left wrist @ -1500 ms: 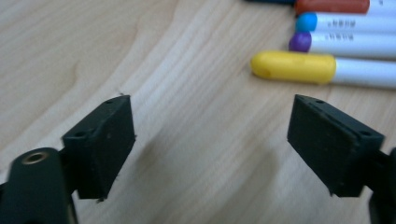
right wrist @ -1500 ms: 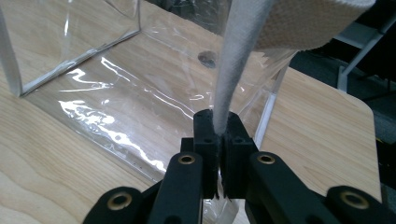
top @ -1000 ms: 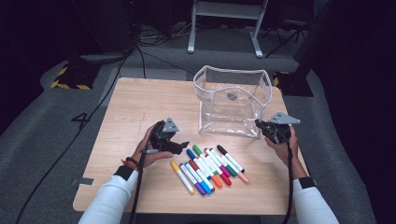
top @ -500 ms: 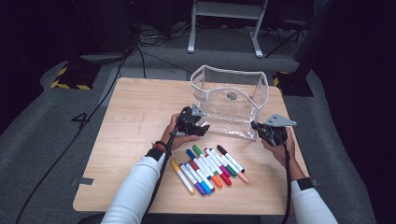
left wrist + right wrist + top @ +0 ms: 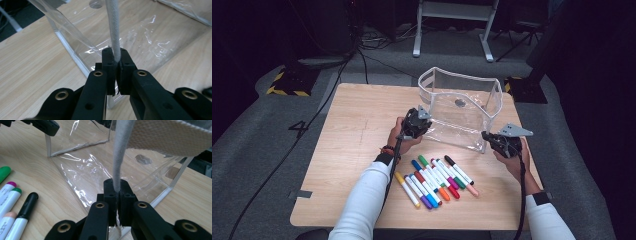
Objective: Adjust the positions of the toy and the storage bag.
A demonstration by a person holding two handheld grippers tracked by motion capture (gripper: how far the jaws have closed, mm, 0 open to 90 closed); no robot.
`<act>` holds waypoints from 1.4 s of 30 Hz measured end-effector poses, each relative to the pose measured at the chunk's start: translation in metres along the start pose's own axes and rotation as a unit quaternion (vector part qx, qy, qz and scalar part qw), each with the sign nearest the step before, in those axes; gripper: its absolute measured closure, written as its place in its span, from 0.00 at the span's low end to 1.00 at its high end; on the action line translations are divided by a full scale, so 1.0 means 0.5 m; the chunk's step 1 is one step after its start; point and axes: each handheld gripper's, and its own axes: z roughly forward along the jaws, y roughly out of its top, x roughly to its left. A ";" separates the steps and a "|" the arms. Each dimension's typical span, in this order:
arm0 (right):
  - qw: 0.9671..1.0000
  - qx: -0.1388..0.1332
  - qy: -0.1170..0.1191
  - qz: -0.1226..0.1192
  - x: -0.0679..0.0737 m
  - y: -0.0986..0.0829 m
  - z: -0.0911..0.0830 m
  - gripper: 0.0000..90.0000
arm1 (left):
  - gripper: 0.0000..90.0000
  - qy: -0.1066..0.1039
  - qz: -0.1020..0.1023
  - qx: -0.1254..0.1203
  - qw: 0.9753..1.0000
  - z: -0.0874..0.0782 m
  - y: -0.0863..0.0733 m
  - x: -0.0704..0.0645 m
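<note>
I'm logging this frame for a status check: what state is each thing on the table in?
clear pouch: upright, mouth open, seemingly empty, its white rim pinched at two spots.
left gripper: shut on the pouch's rim.
right gripper: shut on the pouch's rim.
markers: capped, lying side by side on the table, outside the pouch.

Layout, high view. A pouch (image 5: 460, 115) stands on the table (image 5: 347, 130) at about one o'clock from the table's centre. The left gripper (image 5: 416, 123) sits at the pouch's nine-o'clock corner, the right gripper (image 5: 501, 142) at its four-o'clock corner. A row of markers (image 5: 434, 179) lies on the table at six o'clock from the pouch, between the two forearms.
</note>
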 end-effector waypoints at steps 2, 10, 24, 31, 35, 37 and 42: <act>1.000 -0.003 0.002 0.000 0.002 -0.006 -0.007 0.97 | 0.96 -0.013 0.008 0.000 1.000 -0.010 -0.007 0.002; 1.000 -0.011 0.019 0.009 0.011 -0.025 -0.035 0.97 | 0.96 -0.044 0.024 -0.001 0.999 -0.045 -0.032 -0.011; 0.999 -0.013 0.039 0.007 0.033 -0.028 -0.043 0.97 | 0.96 -0.047 0.039 -0.004 0.998 -0.084 -0.063 -0.034; 0.999 -0.013 0.046 0.002 0.041 -0.030 -0.048 0.97 | 0.96 -0.051 0.050 -0.007 0.997 -0.098 -0.075 -0.040; 0.999 -0.012 0.049 -0.001 0.042 -0.031 -0.053 0.97 | 0.96 -0.056 0.048 -0.009 0.997 -0.104 -0.080 -0.042; 0.999 -0.012 0.049 -0.002 0.043 -0.032 -0.054 0.97 | 0.96 -0.056 0.049 -0.008 0.997 -0.107 -0.081 -0.044; 0.999 -0.010 0.050 -0.002 0.047 -0.033 -0.059 0.96 | 0.96 -0.059 0.049 -0.010 0.997 -0.113 -0.087 -0.047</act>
